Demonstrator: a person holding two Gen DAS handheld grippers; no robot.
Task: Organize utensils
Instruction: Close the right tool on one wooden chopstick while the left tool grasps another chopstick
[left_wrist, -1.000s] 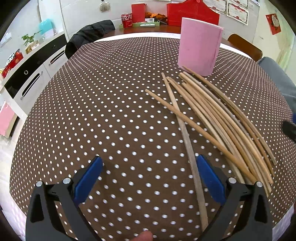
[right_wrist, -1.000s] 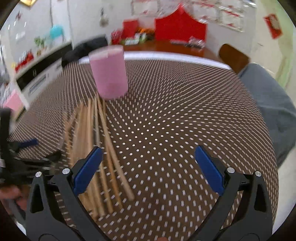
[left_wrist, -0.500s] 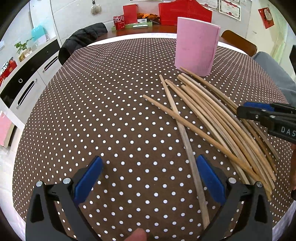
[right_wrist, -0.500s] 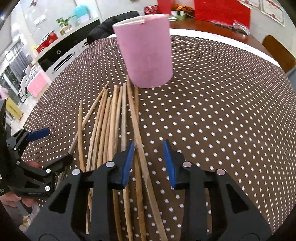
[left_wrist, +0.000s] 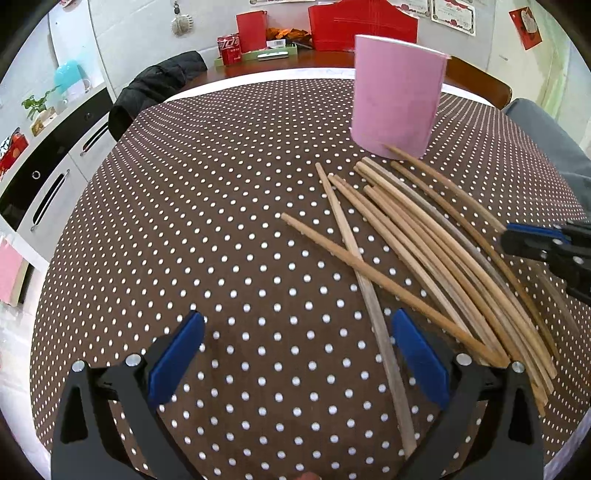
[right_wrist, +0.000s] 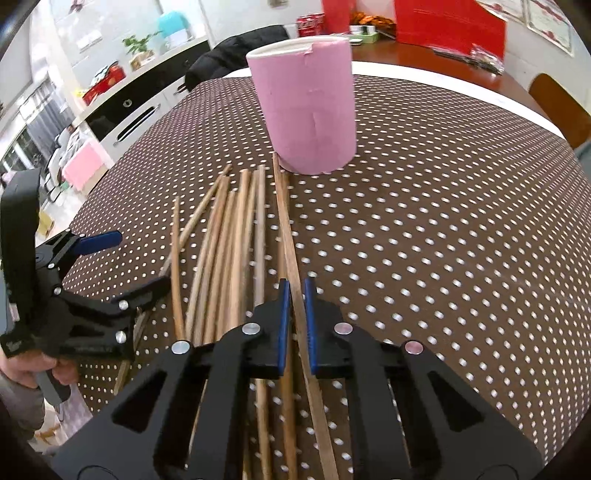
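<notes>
Right wrist view: right gripper (right_wrist: 294, 314) had just closed on one chopstick (right_wrist: 286, 229), lower centre; left gripper (left_wrist: 295, 354) gaped wide.

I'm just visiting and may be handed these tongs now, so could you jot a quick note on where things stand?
Right tongs: just closed, pinched shut on one chopstick at the right edge of the pile.
Left tongs: open, holding nothing, over the dotted tablecloth beside the pile.
Chopsticks: all lying loose on the cloth in front of the pink cup, which stands upright.
Done: one stick gripped, not lifted.
Left: probably move every stick into the cup.
</notes>
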